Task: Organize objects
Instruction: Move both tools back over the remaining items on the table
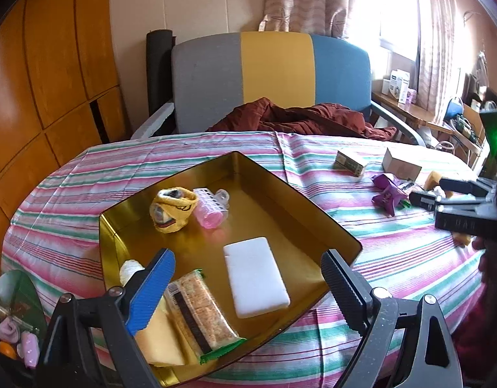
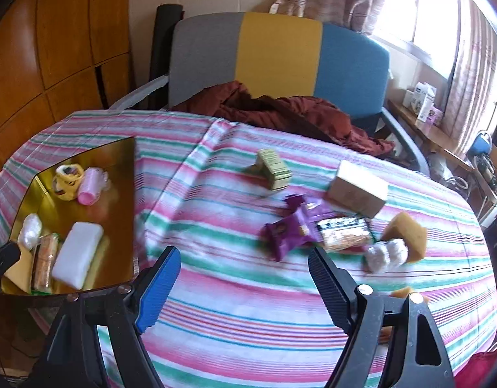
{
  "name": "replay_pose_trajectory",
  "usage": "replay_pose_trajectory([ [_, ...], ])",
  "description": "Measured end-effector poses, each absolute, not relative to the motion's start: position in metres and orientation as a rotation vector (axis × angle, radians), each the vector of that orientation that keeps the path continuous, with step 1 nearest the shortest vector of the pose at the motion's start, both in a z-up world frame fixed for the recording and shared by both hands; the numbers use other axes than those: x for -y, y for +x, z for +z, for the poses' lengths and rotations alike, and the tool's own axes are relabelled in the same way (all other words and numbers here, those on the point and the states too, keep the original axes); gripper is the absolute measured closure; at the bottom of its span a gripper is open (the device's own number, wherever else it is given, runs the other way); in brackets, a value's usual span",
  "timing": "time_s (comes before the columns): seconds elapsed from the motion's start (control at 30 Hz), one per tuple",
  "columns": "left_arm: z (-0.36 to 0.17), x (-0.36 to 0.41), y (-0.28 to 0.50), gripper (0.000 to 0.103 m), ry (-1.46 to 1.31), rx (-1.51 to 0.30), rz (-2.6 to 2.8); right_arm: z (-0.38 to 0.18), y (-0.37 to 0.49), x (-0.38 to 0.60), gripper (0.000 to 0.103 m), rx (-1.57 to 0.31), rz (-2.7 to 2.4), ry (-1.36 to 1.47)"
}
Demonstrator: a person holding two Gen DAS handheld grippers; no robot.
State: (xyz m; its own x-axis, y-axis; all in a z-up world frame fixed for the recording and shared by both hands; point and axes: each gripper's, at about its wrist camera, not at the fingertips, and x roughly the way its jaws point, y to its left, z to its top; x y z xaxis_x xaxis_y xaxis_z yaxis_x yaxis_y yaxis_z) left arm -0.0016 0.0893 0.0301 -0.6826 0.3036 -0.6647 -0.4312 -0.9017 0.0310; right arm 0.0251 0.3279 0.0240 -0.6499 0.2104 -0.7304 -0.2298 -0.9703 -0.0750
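right gripper jaws spread, empty | purple packet lies on the striped cloth just ahead of the jaws, slightly toward the black one, long axis slanted across the gap | left gripper jaws spread, empty, over gold tray | right hand nearer the packet

My left gripper has one finger faced with a ribbed bright blue pad and the other with a ribbed black pad. Behind both fingers sit dark grey speckled brackets with round silver screws. My right gripper is built identically, blue pad opposite black.
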Motion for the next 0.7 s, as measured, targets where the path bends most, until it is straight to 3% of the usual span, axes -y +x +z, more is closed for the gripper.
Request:
replay_pose_trajectory([
  [0.5, 0.027, -0.119, 0.002, 0.009, -0.961, -0.334, 2.488, 0.031, 0.029, -0.446, 0.020, -0.015, 2.432, -1.050],
  [0.7, 0.025, -0.136, 0.000, 0.009, -0.967, -0.378, 2.465, 0.010, 0.037, -0.492, 0.020, -0.192, 2.349, -1.046],
])
